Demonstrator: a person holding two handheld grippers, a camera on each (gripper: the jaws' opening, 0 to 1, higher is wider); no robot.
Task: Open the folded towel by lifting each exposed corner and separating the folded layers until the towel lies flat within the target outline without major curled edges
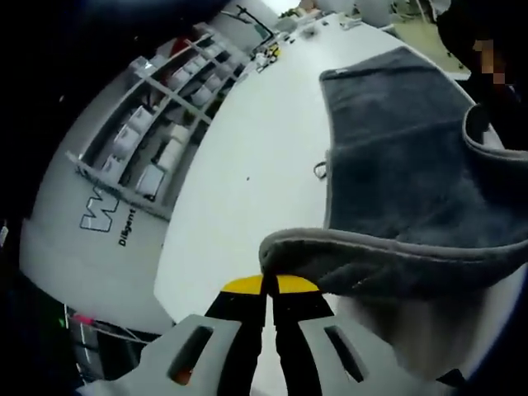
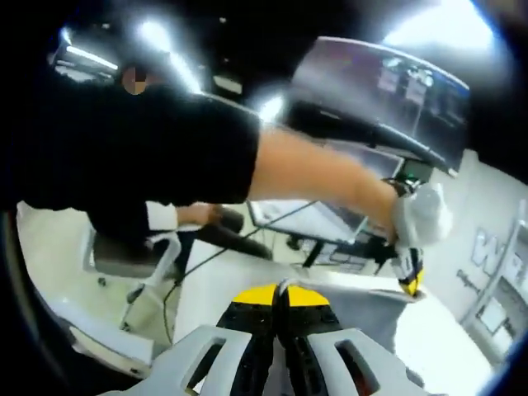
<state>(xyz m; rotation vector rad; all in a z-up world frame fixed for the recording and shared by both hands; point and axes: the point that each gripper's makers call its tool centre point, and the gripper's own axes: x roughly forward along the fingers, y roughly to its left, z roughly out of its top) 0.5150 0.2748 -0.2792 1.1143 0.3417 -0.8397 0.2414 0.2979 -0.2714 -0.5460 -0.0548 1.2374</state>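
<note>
Grey towel (image 1: 404, 165) takes up most of the right half of the left gripper view, spread over a white table (image 1: 247, 190), with its near edge lifted and curling over toward the bottom centre of the frame. One corner on the far right is curled up too. Left gripper (image 1: 268, 289) sits at the bottom centre, yellow-tipped jaws pressed together right on that raised towel edge, so it's clamped onto the towel. Shelves (image 1: 157, 124) with white boxes run along the upper left, beside the table.

Right gripper view is way messier. A person's arm (image 2: 313, 177) in a black sleeve (image 2: 140, 148) stretches across the middle, ending in a white glove (image 2: 421, 214) at the right, which holds the other gripper's yellow and black end just below it. Right gripper (image 2: 280, 290) comes up at the bottom centre, jaws closed with a thin pale sliver of cloth poking out between the tips, looks like it's pinching the towel edge. Office chair (image 2: 132, 264) at lower left, monitor (image 2: 388, 91) upper right.
</note>
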